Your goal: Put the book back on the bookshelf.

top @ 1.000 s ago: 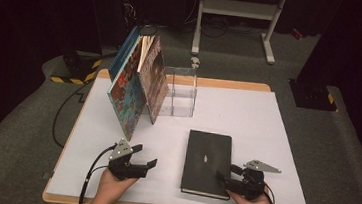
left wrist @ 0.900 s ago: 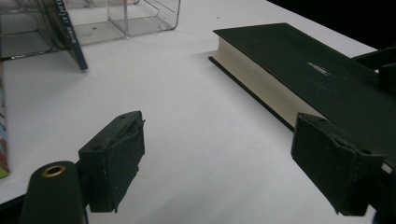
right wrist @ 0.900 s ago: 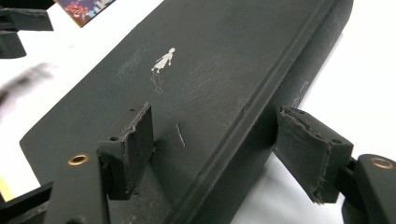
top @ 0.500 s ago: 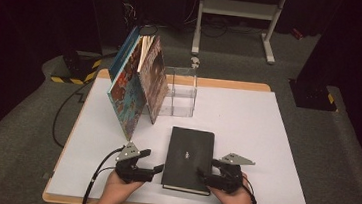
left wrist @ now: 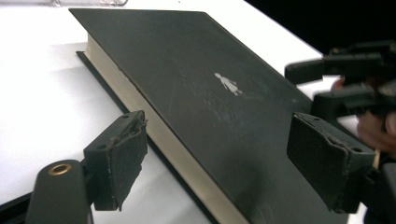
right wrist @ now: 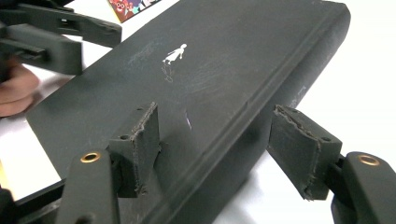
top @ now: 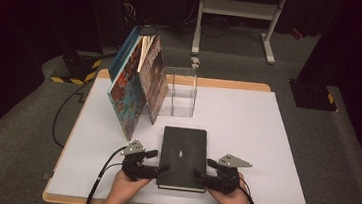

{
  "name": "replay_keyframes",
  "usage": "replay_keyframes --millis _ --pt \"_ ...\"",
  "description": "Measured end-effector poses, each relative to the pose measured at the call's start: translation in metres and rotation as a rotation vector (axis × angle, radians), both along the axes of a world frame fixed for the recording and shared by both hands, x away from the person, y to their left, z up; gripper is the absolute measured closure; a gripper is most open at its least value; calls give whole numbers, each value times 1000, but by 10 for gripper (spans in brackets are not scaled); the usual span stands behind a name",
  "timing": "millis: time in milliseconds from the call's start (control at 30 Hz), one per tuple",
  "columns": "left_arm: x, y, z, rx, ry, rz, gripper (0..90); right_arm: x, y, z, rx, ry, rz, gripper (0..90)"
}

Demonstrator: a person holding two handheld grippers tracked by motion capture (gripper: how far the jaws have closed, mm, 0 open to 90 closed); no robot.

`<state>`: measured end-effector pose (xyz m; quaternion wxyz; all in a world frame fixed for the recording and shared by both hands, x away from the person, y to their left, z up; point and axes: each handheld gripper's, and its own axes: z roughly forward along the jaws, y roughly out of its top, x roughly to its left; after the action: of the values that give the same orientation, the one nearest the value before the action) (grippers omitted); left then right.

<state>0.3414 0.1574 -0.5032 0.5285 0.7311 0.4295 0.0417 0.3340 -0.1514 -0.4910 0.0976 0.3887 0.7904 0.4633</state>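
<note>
Straddling the black book (top: 182,157), flat near the tabletop (top: 247,123) front edge, my left tongs (top: 155,168) and right tongs (top: 201,177) are spread. It looks stiff, weighty, slick-covered; I'd pinch page edge and spine.

Dark room, grey carpeted floor (top: 345,148).
A white metal stand (top: 238,9) sits behind the white-topped table (top: 247,123).

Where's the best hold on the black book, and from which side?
Grip the black book by its long edges near the front, left gripper at the page edge, right gripper at the spine. It lies flat, so come in low from each side, fingers spanning its thickness.
</note>
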Motion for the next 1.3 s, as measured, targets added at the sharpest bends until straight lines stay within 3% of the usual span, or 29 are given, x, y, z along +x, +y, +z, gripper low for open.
replay_keyframes --millis 67,133,267,533,733,867,967,1067,1300 --pt "8 -4 -3 8 35 -9 209 -1 -2 0 2 -4 -1 335" --pt "10 -8 -1 11 18 -9 208 -2 -3 -1 1 -12 2 336" --pt "15 -12 3 22 25 6 213 -2 -4 0 -2 -18 6 344" --pt "14 -15 22 56 -39 7 242 -4 -4 3 4 -27 23 350" --pt "26 -16 30 73 -58 4 306 -4 -5 4 14 -29 25 351" --pt "35 -14 29 31 -44 3 383 -4 -6 4 20 -30 27 349" --pt "35 -14 25 64 -49 -15 416 -4 -6 3 19 -28 29 347" --pt "32 -17 22 87 -56 -26 376 -3 -6 2 20 -26 30 342" --pt "26 -18 20 51 -65 -50 396 -1 -7 1 31 -19 16 335"
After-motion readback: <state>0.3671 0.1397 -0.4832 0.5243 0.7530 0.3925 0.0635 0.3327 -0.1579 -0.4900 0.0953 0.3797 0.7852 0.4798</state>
